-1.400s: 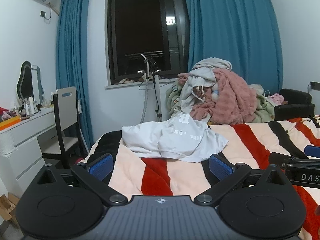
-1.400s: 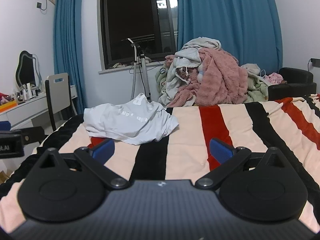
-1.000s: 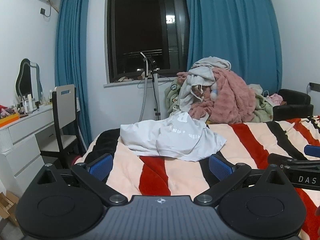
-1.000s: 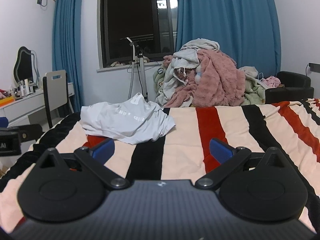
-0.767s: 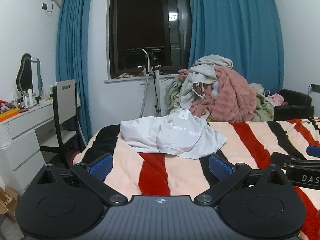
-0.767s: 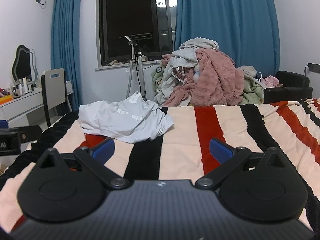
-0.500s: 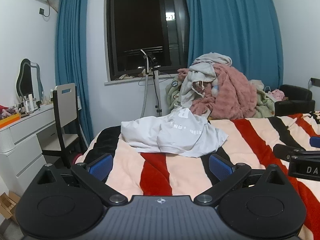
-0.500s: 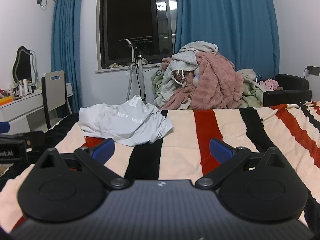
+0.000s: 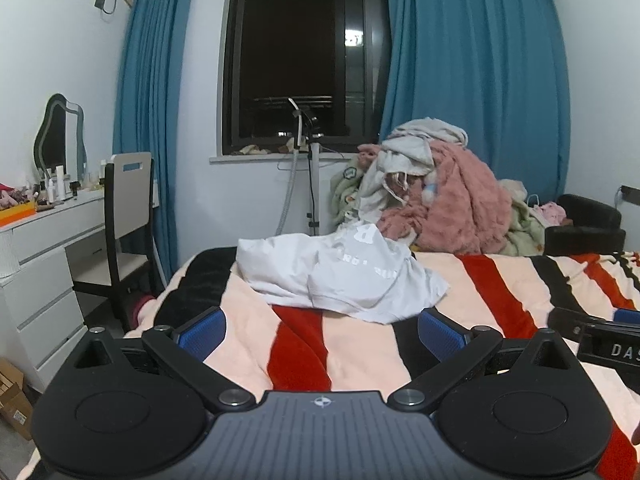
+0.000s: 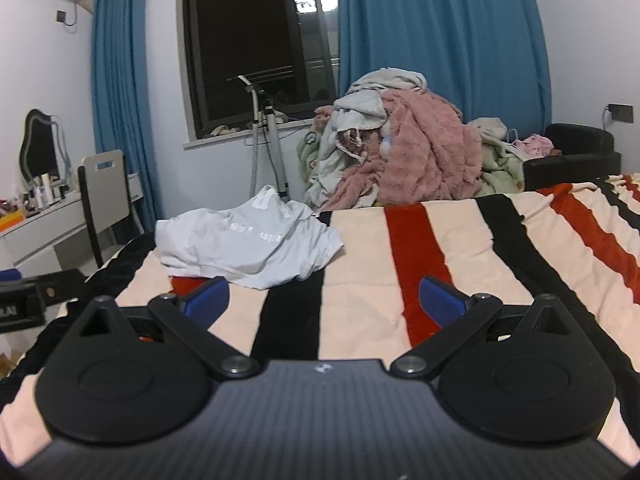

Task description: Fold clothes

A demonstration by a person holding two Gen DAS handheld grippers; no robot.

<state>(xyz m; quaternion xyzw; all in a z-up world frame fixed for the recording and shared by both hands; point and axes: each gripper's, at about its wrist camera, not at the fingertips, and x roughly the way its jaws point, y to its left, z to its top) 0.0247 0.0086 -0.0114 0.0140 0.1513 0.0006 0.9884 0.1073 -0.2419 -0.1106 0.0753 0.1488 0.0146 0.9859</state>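
Observation:
A crumpled white T-shirt (image 9: 340, 276) with faint lettering lies on the striped bed blanket (image 9: 496, 280), near its far left corner; it also shows in the right wrist view as the white T-shirt (image 10: 248, 244). My left gripper (image 9: 320, 330) hovers open over the blanket, just short of the shirt, its blue pads wide apart and empty. My right gripper (image 10: 324, 300) is open too, over the blanket (image 10: 440, 248), with the shirt ahead and to the left. The right gripper's fingers (image 9: 592, 332) poke into the left view at the right edge.
A tall heap of clothes and a pink fleece (image 9: 436, 196) rises beyond the bed's far edge. A white dresser (image 9: 44, 260), mirror and chair (image 9: 128, 208) stand on the left. A black armchair (image 9: 584, 224) sits at the right; a garment steamer stand (image 9: 312, 184) stands under the window.
Both grippers have drifted slightly over the bed. The right wrist view has tilted and moved a little closer to the shirt. Both stay open and empty; the shirt has not moved.

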